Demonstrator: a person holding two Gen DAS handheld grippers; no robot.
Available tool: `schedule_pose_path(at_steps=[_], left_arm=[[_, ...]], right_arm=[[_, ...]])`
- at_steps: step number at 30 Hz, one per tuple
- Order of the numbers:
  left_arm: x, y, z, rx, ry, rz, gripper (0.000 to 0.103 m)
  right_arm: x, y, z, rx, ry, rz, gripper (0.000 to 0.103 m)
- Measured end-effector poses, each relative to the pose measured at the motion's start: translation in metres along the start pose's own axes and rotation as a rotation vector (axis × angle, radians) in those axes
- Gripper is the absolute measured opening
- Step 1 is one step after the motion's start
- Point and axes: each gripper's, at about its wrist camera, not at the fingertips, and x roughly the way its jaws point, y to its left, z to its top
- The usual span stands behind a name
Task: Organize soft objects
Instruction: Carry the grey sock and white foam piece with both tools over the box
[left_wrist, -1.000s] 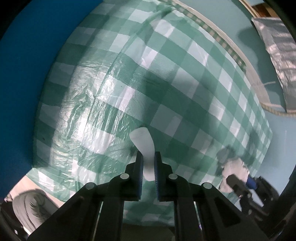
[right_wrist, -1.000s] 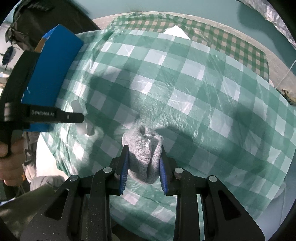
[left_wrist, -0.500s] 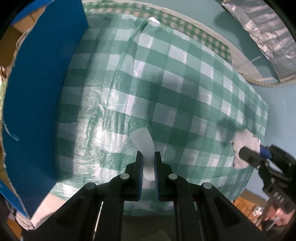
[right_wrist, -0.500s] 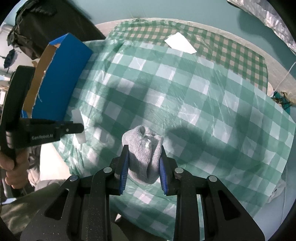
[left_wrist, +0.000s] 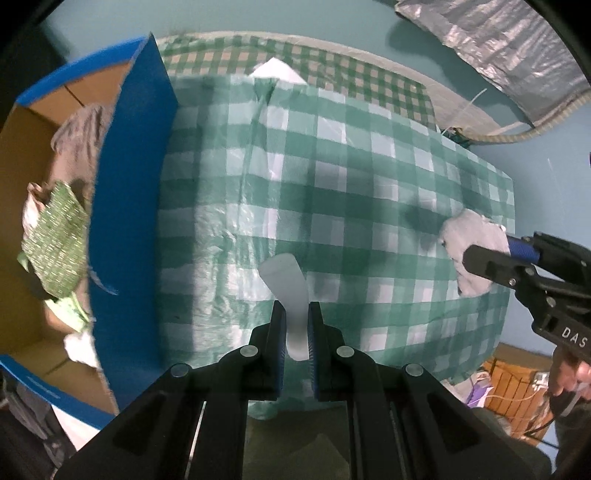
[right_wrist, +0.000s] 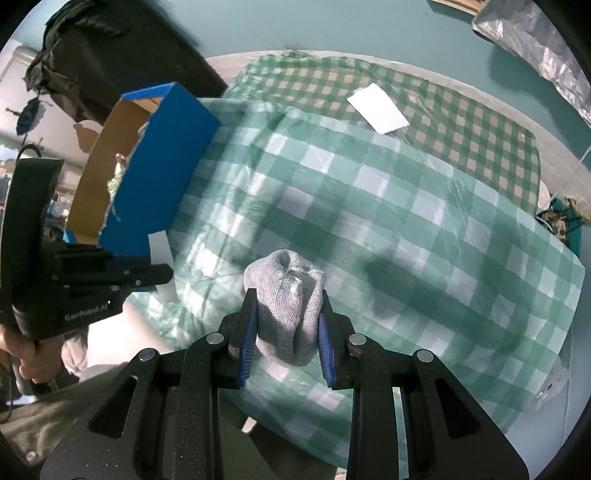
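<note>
My left gripper (left_wrist: 296, 313) is shut on a thin white soft strip (left_wrist: 286, 280), held above the green checked tablecloth (left_wrist: 351, 184). It also shows in the right wrist view (right_wrist: 161, 266). My right gripper (right_wrist: 287, 302) is shut on a bundled grey sock (right_wrist: 290, 295), held above the cloth's near edge; the sock also shows in the left wrist view (left_wrist: 469, 254). A blue cardboard box (left_wrist: 125, 221) stands open at the left, with grey and green patterned cloths (left_wrist: 55, 229) inside.
A white paper (right_wrist: 376, 107) lies on the far checked cloth. A silver foil sheet (left_wrist: 498, 48) hangs at the back right. The box's blue wall (right_wrist: 162, 181) stands just left of the left gripper. Clutter sits beyond the table's right edge (left_wrist: 509, 373).
Both grippers have risen and pulled back from the table, so more of the cloth shows. The left view has swung so the open box and its contents have come into sight.
</note>
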Motion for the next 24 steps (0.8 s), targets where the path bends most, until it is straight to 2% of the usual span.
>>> schedule_pose_path(at_steps=[10,24], left_arm=[[-0.041,0.014,-0.003,0.049,-0.073,0.022,0.011],[-0.075,0.061,-0.011,0.004,-0.123,0.033,0.011]], right_arm=[[-0.011,0.041,0.021,-0.045,-0.022,0.013,0.028],[-0.008,0.105,0.060,-0.137,-0.040,0.045,0.028]])
